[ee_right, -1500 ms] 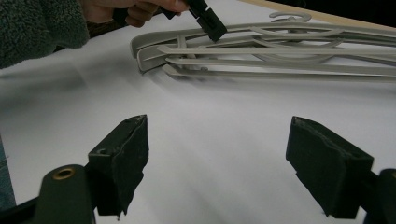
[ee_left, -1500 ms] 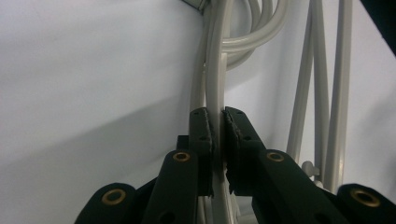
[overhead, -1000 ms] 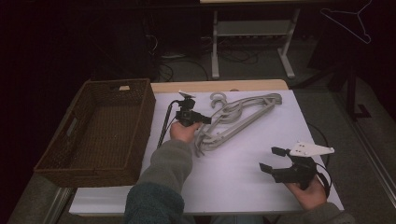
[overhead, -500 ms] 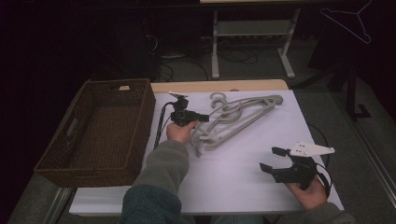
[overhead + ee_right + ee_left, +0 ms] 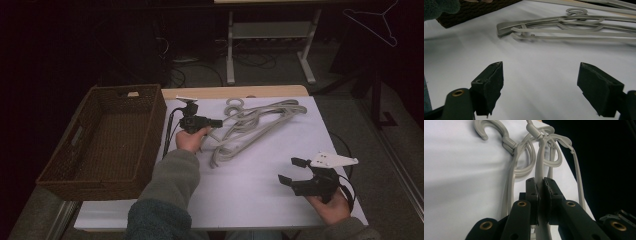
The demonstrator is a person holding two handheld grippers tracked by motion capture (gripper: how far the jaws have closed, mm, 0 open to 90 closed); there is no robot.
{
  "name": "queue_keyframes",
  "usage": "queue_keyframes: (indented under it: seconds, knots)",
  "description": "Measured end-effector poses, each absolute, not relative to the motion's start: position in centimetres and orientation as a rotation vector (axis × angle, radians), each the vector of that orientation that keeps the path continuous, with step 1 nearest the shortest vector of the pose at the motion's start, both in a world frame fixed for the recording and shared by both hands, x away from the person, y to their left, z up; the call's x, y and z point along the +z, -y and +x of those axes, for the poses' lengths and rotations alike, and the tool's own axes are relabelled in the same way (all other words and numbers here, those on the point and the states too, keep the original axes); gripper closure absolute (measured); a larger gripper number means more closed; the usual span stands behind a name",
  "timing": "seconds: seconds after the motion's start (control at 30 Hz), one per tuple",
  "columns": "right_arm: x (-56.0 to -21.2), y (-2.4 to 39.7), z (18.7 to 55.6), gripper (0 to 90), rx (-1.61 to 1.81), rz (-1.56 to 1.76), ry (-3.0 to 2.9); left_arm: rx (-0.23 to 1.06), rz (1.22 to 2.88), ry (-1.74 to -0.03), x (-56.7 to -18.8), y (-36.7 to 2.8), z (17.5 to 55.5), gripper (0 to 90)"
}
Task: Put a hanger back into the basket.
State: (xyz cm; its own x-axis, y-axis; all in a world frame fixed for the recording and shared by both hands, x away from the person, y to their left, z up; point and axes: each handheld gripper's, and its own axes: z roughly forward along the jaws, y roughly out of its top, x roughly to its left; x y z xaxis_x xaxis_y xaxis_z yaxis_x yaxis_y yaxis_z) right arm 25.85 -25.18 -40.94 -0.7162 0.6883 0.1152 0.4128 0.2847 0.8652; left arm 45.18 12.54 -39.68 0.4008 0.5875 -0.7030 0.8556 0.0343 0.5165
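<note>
Several grey plastic hangers (image 5: 255,122) lie tangled on the white table top (image 5: 250,190), hooks toward the far edge. My left gripper (image 5: 217,122) points right into the pile. In the left gripper view it (image 5: 541,187) is shut on the thin arm of one grey hanger (image 5: 537,167), which runs up between the pads. My right gripper (image 5: 289,170) rests near the table's front right, held in a hand. Its jaws (image 5: 540,72) stand wide open over bare white surface, with the hangers (image 5: 564,27) well beyond them.
A brown wicker basket (image 5: 155,107) stands at the table's left edge, close to my left forearm; its corner (image 5: 474,10) also shows in the right gripper view. A wire hanger (image 5: 372,22) hangs in the dark at the far right. A metal stand (image 5: 270,35) is behind the table.
My left hand has shifted slightly left toward the basket, still gripping the hanger. The right hand and gripper have stayed where they were.
</note>
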Motion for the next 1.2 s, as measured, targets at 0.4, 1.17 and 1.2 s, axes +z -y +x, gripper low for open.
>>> queue_keyframes:
  seconds: [0.4,1.17,1.2]
  knots:
    - [-40.9,25.3,25.8,20.1,1.399,1.015,-2.269,-0.322,1.623,-1.26,-37.7,-13.6,44.3,82.8]
    - [-41.2,25.5,25.8,20.0,1.376,1.04,-2.263,-0.163,1.546,-1.236,-29.8,-22.0,42.0,82.8]
    - [-41.2,25.5,25.8,20.0,1.375,1.044,-2.264,-0.156,1.542,-1.24,-29.5,-22.6,41.9,82.8]
